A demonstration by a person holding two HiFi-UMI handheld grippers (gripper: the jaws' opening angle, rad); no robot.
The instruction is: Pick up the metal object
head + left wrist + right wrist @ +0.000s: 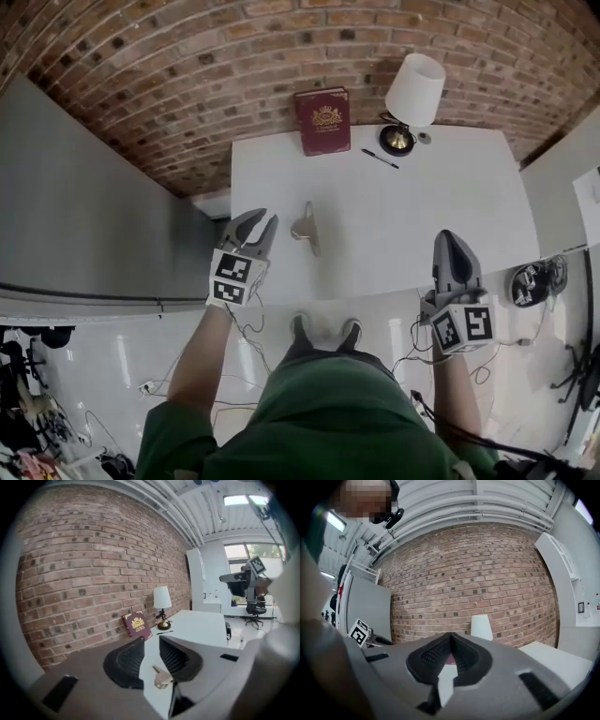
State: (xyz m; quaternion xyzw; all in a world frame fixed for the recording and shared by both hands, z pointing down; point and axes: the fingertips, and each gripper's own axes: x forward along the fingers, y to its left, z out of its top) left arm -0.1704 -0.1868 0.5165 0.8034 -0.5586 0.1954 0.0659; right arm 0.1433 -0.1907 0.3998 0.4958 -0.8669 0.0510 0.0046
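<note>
Left claw: grey two-jaw left gripper (258, 225) (151, 644) at the near left corner of the white rectangular table (441, 220); jaws a narrow gap apart, gripping nothing.
Task thing: small silvery metal object (307, 230) (161, 679) lying on the table just right of the left gripper's jaw tips, not touched.
Book: dark red hardback book (322, 120) with a gold crest, leaning on the brick wall.
Pen: slim black pen (380, 158) lying near the lamp.
Lamp: white-shaded lamp (411, 98) with a brass base.
Right claw: grey right gripper (454, 246) (451, 639) at the table's near right edge; jaws closed tip to tip, empty.
</note>
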